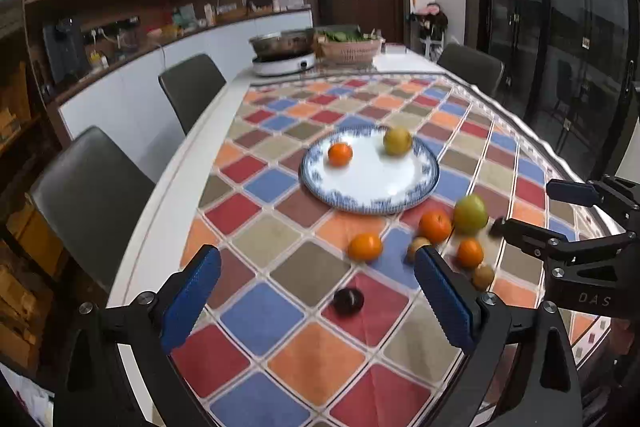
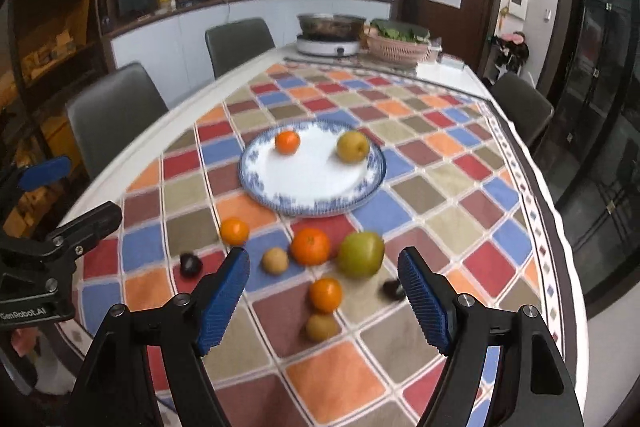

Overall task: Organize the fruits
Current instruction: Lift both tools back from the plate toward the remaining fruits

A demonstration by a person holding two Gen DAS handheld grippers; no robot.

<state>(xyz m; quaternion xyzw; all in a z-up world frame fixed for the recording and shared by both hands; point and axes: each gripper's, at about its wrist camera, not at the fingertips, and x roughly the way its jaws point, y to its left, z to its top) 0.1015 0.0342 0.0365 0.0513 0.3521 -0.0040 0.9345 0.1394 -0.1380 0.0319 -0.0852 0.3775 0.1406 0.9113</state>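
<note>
A blue-rimmed white plate [image 1: 430, 173] [image 2: 256, 167] holds an orange [image 1: 340, 153] [image 2: 287, 142] and a yellow pear [image 1: 397, 141] [image 2: 352, 146]. Loose on the tablecloth in front of it lie three oranges [image 2: 310, 246], a green apple [image 1: 470, 213] [image 2: 361, 253], two brown kiwis [image 2: 275, 259], and two dark plums [image 1: 348, 301] [image 2: 190, 264]. My left gripper [image 1: 318, 297] is open and empty above the cloth, near the left plum. My right gripper [image 2: 324, 301] is open and empty, hovering over the loose fruit; it also shows in the left wrist view [image 1: 528, 205].
The table has a checked cloth [image 1: 280, 359]. At the far end stand a hotplate with a metal pot [image 1: 282, 61] and a basket of greens [image 1: 350, 47]. Grey chairs [image 1: 92, 195] line the left side and one stands at the far right [image 2: 520, 107].
</note>
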